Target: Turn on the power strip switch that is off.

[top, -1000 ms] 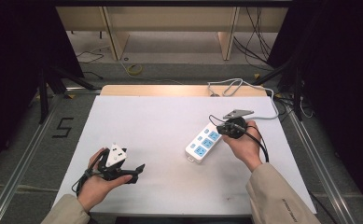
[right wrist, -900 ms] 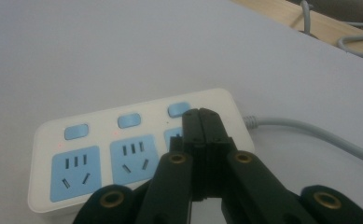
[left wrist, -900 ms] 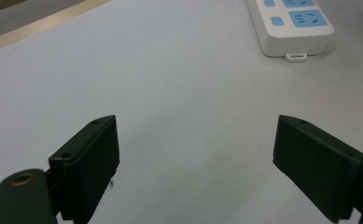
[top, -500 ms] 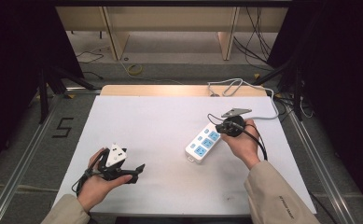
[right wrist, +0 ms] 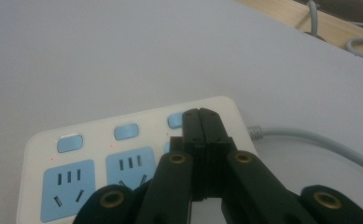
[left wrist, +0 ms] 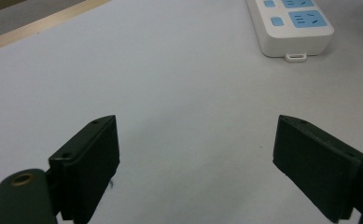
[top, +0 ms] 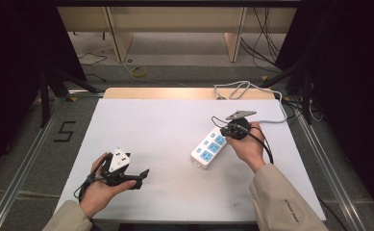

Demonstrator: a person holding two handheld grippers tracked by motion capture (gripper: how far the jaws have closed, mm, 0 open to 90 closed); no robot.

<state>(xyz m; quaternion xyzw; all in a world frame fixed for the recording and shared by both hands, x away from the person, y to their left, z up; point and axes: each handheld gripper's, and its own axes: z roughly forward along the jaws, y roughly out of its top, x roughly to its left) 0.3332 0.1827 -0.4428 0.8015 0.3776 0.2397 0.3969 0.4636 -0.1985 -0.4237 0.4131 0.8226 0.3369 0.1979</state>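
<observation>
Closed jaws are seen on the right gripper [right wrist: 202, 122], pressed flat together with nothing between them, their joined tip set over the third blue switch at the cord end of the white power strip [right wrist: 123, 163]; whether the tip is touching the switch cannot be told. The strip is laid slantwise on the right half of the white table [top: 165, 125], its grey cable [top: 271, 103] run off toward the far edge. The left gripper [left wrist: 195, 154] is held wide open and empty, low over bare table near the front left corner, well apart from the strip. A slip is judged the main risk: the tip is narrow and the switch small, so a push made off-centre could be turned aside onto the casing or the neighbouring socket. The strip is held down by nothing, so a slanted press could also shove it across the smooth surface or pivot it against its cable. The right hand [top: 246, 144] is brought in from the near side, wrist raised, with the gripper angled forward and down onto the strip; the left hand [top: 100, 185] is rested low, its gripper pointed across the table toward the strip.
</observation>
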